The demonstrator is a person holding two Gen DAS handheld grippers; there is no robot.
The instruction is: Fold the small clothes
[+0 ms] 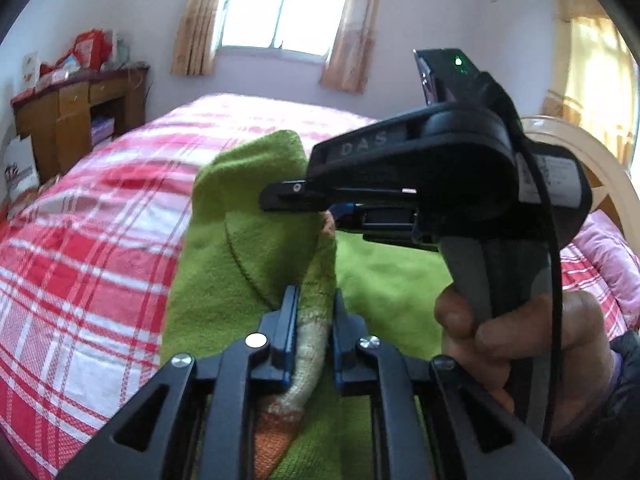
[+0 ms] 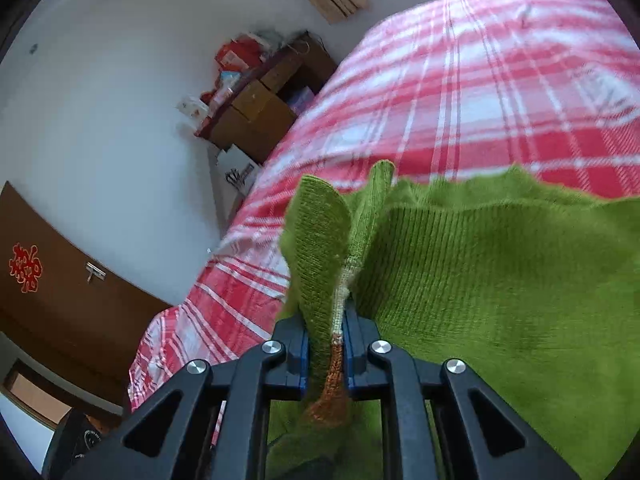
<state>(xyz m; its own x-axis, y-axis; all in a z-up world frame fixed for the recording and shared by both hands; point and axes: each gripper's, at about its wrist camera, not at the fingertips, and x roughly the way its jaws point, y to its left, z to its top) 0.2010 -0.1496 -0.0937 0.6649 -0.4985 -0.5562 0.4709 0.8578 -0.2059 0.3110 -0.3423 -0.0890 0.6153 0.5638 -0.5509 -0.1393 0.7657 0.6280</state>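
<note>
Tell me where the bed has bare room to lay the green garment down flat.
The plaid cover lies bare left of the garment, toward the desk, and beyond it toward the window. It is crowded on the right: the right tool and the hand are there.

A bed covered in a red, pink and white plaid sheet (image 1: 100, 240) fills the room. Beyond its far edge a bright window (image 1: 286, 4) with peach curtains (image 1: 198, 20) sits in a pale lilac wall (image 1: 120, 8). By the bed's left side stands a brown wooden desk (image 1: 76, 120), cluttered with red packages (image 1: 90, 48). A brown door (image 2: 72, 292) bears a red paper ornament (image 2: 26, 268).
</note>
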